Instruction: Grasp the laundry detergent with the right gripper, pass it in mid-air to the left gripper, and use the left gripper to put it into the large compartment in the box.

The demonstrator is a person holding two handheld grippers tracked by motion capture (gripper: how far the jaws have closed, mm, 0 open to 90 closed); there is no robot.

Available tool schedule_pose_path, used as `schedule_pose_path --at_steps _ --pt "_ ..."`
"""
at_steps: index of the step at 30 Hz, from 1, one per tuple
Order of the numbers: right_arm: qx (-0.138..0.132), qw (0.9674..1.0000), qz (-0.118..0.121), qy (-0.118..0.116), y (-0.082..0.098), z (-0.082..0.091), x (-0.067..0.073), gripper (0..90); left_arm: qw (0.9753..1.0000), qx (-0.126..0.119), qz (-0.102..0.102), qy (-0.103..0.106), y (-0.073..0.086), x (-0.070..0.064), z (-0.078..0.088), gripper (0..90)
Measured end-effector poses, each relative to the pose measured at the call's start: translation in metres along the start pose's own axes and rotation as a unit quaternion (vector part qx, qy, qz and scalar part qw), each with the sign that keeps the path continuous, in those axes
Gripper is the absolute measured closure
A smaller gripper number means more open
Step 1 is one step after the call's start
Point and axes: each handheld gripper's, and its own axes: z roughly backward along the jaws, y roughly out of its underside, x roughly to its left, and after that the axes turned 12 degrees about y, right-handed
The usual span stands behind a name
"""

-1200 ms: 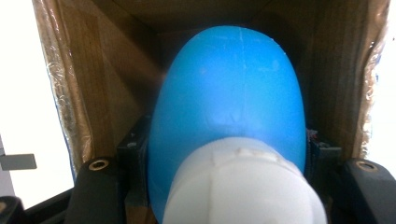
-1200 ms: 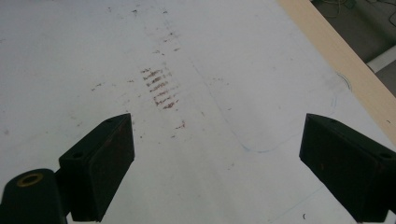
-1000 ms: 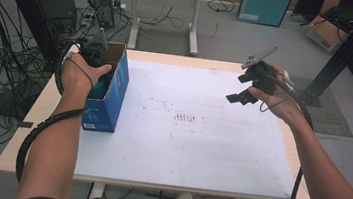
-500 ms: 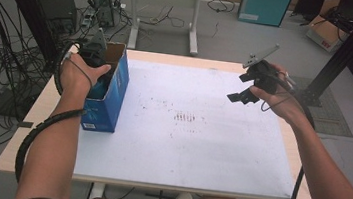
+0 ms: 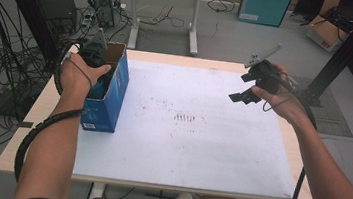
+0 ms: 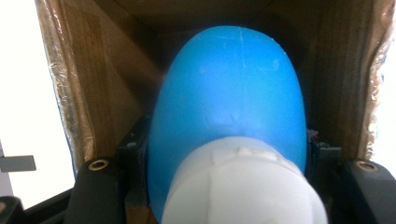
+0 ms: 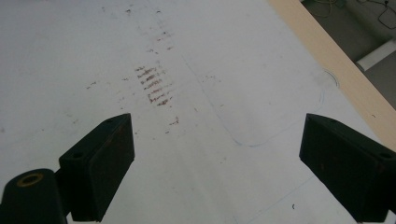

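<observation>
Gleaming blue bottle (image 6: 229,98), white cap (image 6: 243,186)

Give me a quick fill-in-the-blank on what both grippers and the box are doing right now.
1. The left gripper reaches down into the open ____ cardboard box.
2. Its jaws are shut on a blue bottle with a ____ cap.
3. The right gripper hangs over the white sheet with its jaws ____.
4. The box stands near the table's ____ edge in the high view.

Missing words: blue; white; open; left
</observation>
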Motion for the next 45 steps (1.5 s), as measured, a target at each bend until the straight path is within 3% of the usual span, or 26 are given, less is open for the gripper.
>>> schedule_pose_path --at_steps 45 --pt "0.001 1.0000 0.002 0.004 0.0013 0.0042 -0.0020 10.3 1.0000 -0.002 -0.003 -0.004 0.0004 -0.0013 -0.0005 36.4"
